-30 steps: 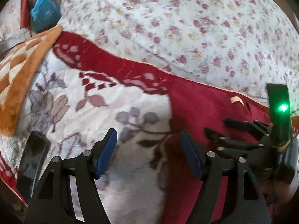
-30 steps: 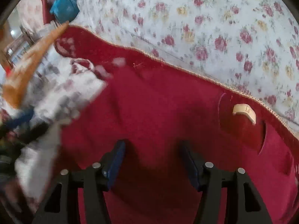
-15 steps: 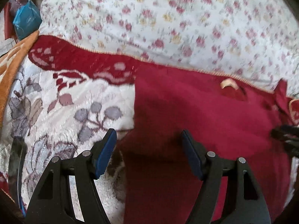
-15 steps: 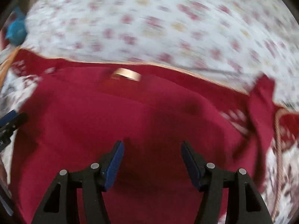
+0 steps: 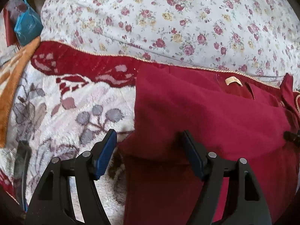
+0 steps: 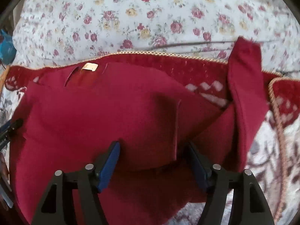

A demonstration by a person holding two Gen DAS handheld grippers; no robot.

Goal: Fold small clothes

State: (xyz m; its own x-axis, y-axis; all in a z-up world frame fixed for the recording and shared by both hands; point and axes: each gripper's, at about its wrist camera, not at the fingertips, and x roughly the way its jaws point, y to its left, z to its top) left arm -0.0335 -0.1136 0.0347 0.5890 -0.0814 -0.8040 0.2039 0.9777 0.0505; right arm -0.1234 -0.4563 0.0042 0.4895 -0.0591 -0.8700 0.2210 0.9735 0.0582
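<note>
A dark red garment (image 5: pixel 206 116) lies spread on a patterned blanket (image 5: pixel 75 101), with a tan neck label (image 5: pixel 233 81) at its far edge. The left part is folded over the body. In the right wrist view the garment (image 6: pixel 112 112) shows its label (image 6: pixel 90 67) and a sleeve (image 6: pixel 245 93) sticking out to the far right. My left gripper (image 5: pixel 149 142) is open and empty over the garment's left fold edge. My right gripper (image 6: pixel 152 150) is open and empty over the garment's middle, near a vertical fold edge.
A floral sheet (image 5: pixel 168 18) covers the far side of the bed. An orange-patterned blanket (image 5: pixel 13 75) and a blue bag (image 5: pixel 26 26) lie at the far left. The blanket's corded edge (image 6: pixel 277 121) runs down the right. The tip of the other gripper (image 6: pixel 11 127) shows at the left.
Both grippers have swung right across the garment; the right one now looks at the right sleeve. The right gripper has left the left wrist view except for a tip. Both stayed open.
</note>
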